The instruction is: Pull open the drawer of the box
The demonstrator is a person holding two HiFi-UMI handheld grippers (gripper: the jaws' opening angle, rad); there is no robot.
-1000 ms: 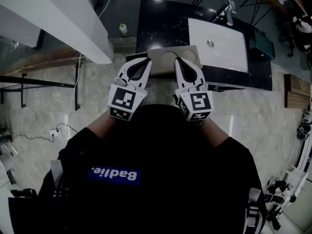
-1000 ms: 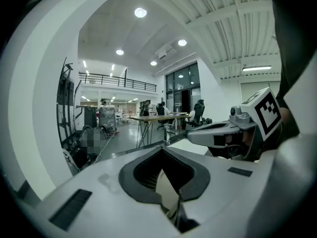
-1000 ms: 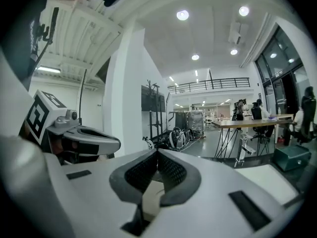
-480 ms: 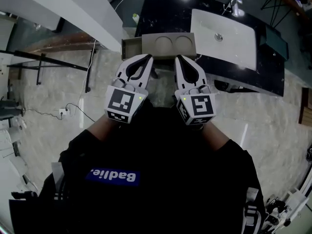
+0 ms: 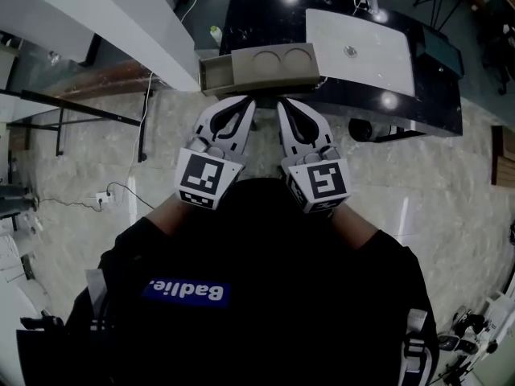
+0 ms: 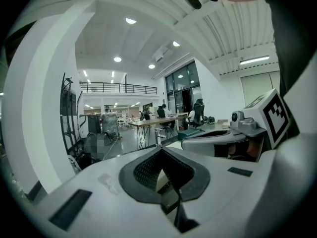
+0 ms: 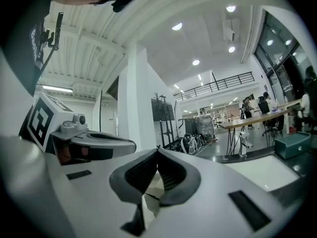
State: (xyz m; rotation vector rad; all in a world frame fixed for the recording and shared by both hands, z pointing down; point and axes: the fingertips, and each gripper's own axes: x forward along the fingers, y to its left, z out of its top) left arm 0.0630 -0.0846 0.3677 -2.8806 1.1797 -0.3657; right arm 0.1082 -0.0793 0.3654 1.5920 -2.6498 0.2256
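**Drawer pull: both hand-held grippers shut, short of box**

- Box (image 5: 269,64) sits at near-left edge of dark surface (image 5: 265,14), next to white sink (image 5: 358,43). Beige, two round recesses on top.
- Drawer (image 5: 212,76): darker section sticking out at the box's left end. Looks partly out already, can't confirm.
- Left hand-held gripper (image 5: 244,101): jaws together, nothing between. Right hand-held gripper (image 5: 283,104): same. Both tips just below the box front, not touching.
- To do it well, imo: open one gripper and go for the drawer lip at the left end, not the front face. Pull straight along the slide axis. Box looks light, so brace it w/ the other gripper or it'll drag along.
- Text: shirt (image 5: 191,289) has a blue patch w/ white print "Badlie.". Marker cubes (image 5: 208,179) carry b/w square codes only. No label readable on the box.
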